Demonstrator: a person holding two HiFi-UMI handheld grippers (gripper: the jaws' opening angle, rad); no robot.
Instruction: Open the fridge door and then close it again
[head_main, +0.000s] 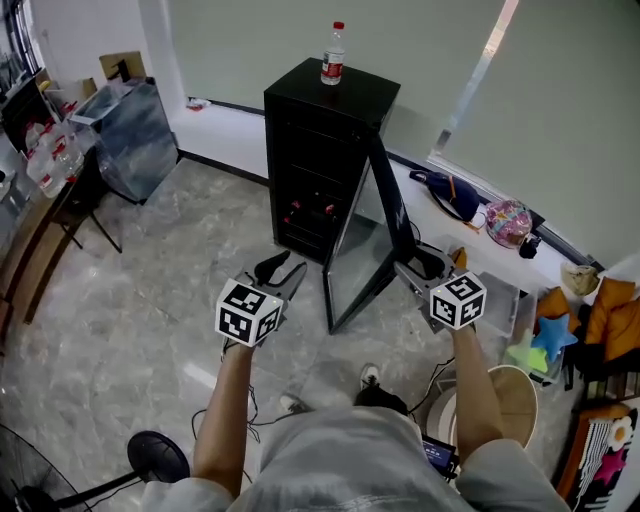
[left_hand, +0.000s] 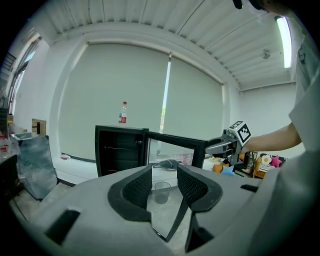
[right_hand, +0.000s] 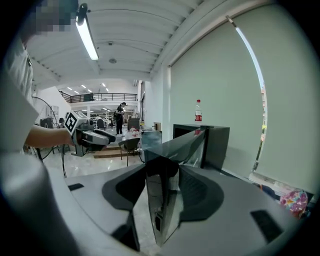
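Fridge (head_main: 318, 150) is standing on the floor (head_main: 170, 280) in front of the blind (head_main: 260, 40), a tall black cabinet, judged heavy enough to be staying put while its door is being worked. Door (head_main: 362, 250) is hanging wide open, swung out toward the person, with its free edge nearest them. It is a glass pane in a thin dark frame, so I am reading it as stiff, fairly light on its hinge, smooth and slippery on the glass, and not something to be slamming. The best hold is looking like the frame at the free edge, far from the hinge, where a small push is giving the most swing; the bare pane is offering little purchase. Right gripper (head_main: 420, 265) is sitting exactly there, its jaws partly open and clamping that free edge, one pad on each face of the door. Left gripper (head_main: 282, 272) is hovering near the door's inner side, apart from it, jaws spread wide and holding nothing. Bottle (head_main: 333, 55) is standing upright on the fridge top, light and tippable, so I am judging that a hard closing bump is risking knocking it over
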